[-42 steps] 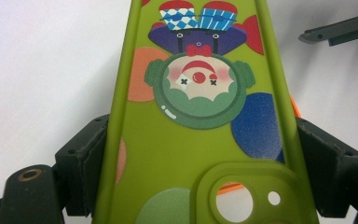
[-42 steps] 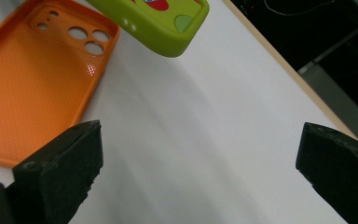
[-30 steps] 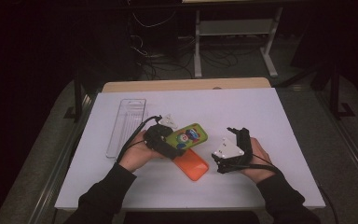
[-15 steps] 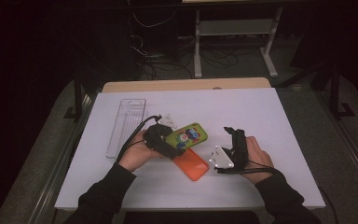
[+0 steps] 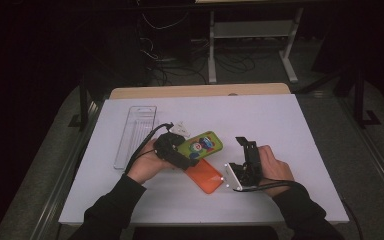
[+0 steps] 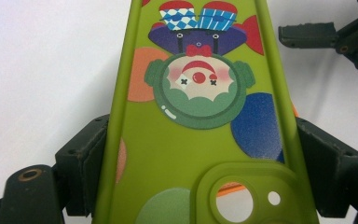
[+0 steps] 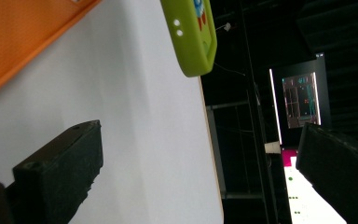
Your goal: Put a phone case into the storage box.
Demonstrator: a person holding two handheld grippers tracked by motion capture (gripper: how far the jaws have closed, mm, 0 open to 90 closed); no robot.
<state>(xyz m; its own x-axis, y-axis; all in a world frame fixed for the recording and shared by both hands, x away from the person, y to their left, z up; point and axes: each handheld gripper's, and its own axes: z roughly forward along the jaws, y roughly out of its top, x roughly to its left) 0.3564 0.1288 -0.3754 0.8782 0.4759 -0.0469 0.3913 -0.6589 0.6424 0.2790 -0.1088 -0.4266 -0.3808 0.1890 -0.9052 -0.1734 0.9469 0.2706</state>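
Observation:
My left gripper [image 5: 184,153] is shut on a green phone case [image 5: 200,144] printed with a clown figure. In the left gripper view its black pads [image 6: 81,158] press both long sides of the green case [image 6: 200,116]. An orange phone case [image 5: 208,176] lies flat on the white table sheet, partly under the green one. My right gripper [image 5: 247,150] is just right of the orange case, tipped on its side, jaws open and empty. In the right gripper view the gripper [image 7: 196,172] frames bare sheet, with the orange case [image 7: 23,37] and green case [image 7: 193,32] ahead.
A clear plastic tray [image 5: 136,132] lies at the left of the white sheet [image 5: 280,125]. A small white object [image 5: 180,127] sits behind the left gripper. The sheet's far edge meets a wooden tabletop strip [image 5: 200,91]; dark floor, cables and a desk frame lie beyond.
The right gripper has rolled a little and edged slightly left toward the orange case. The left gripper and the green case have stayed put.

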